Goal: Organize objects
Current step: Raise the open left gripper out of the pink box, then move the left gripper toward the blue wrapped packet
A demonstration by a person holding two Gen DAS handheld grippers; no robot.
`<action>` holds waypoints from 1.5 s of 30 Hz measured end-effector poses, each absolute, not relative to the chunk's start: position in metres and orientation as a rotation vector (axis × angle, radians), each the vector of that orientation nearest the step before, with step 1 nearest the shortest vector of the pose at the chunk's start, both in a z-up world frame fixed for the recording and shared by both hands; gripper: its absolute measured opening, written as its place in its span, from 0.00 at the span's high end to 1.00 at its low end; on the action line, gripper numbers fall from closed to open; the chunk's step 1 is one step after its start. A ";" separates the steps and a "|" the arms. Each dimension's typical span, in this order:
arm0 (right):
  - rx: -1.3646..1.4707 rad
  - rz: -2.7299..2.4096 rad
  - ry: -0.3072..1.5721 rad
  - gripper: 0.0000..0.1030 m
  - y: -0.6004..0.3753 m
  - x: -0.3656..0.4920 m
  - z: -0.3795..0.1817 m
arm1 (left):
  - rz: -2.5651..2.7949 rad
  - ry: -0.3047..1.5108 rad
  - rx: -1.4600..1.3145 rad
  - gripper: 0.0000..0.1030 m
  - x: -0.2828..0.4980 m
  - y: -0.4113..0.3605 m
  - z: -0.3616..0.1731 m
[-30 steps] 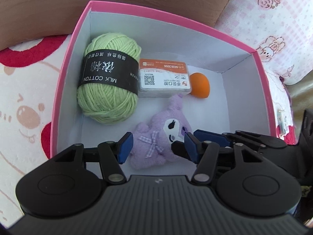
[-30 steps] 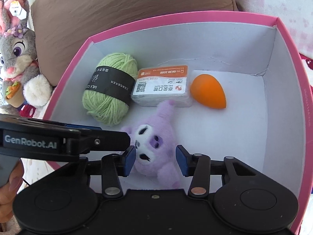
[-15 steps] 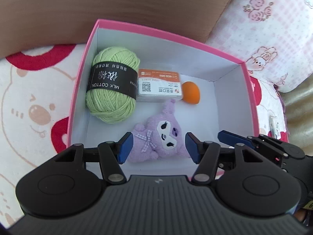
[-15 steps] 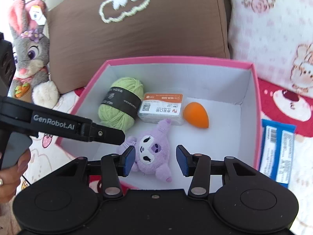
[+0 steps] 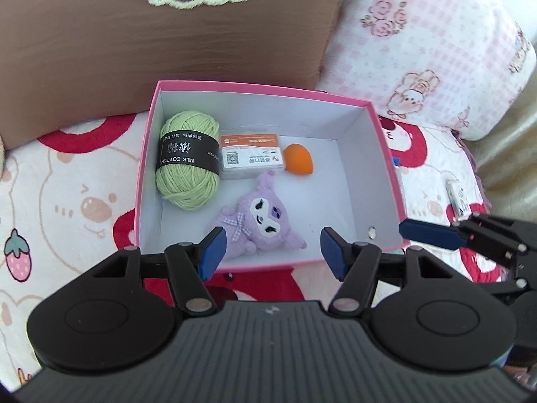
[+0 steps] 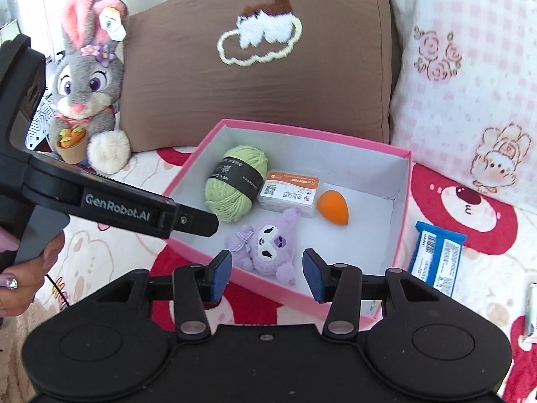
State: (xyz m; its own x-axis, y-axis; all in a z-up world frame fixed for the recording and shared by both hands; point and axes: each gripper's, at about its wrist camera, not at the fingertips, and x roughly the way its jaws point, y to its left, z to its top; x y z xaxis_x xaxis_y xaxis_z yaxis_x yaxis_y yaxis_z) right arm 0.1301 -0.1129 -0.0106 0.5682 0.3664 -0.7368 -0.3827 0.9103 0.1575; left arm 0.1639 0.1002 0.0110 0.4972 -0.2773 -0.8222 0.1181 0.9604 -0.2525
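Since the pink box (image 6: 401, 201) in the middle of the right wrist frame already has four things in it, the blue snack packet (image 6: 438, 257) lying at the right edge of that frame, just beside the box, looks like your next thing to tidy.

Inside the box, the green yarn ball (image 5: 188, 159) sits at the upper left. The small card box (image 5: 250, 158) is beside it and the orange sponge egg (image 5: 298, 159) is just right of that. The purple plush toy (image 5: 256, 221) lies nearer you.

Your left claw (image 5: 272, 252) is loose with nothing in it, and its jaws have just been opening wider. Your right claw (image 6: 266, 273) is loose and empty too. Both hang above the near side of the box.

The packet looks light and flat, and its wrapper may be slippery and crinkly. I think you should pinch it across the narrow middle, gently, so whatever is inside does not get crushed.

A small white thing (image 5: 458, 196) lies on the blanket (image 5: 67, 184) at the right of the left wrist frame. It is too small to tell what it is.
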 end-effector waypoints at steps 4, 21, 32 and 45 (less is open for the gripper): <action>-0.041 0.442 0.843 0.48 -0.115 0.116 0.005 | -0.260 1.027 -0.167 0.40 0.147 0.099 0.023; -0.087 0.516 0.784 0.39 -0.147 0.047 0.033 | -0.291 0.984 -0.070 0.32 0.071 0.075 0.060; -0.157 0.485 0.775 0.24 -0.169 0.013 0.041 | -0.287 0.977 -0.054 0.26 0.039 0.044 0.055; -0.197 0.414 0.735 0.15 -0.202 -0.003 0.027 | -0.382 1.037 -0.093 0.25 0.044 0.000 0.041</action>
State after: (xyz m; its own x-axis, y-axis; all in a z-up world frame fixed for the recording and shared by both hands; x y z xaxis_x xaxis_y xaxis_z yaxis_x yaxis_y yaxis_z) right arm -0.0025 -0.2022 0.0265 0.6656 0.2960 -0.6851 -0.4321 0.9013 -0.0305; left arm 0.0444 0.0002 0.0411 0.4493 -0.3513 -0.8214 0.2646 0.9305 -0.2533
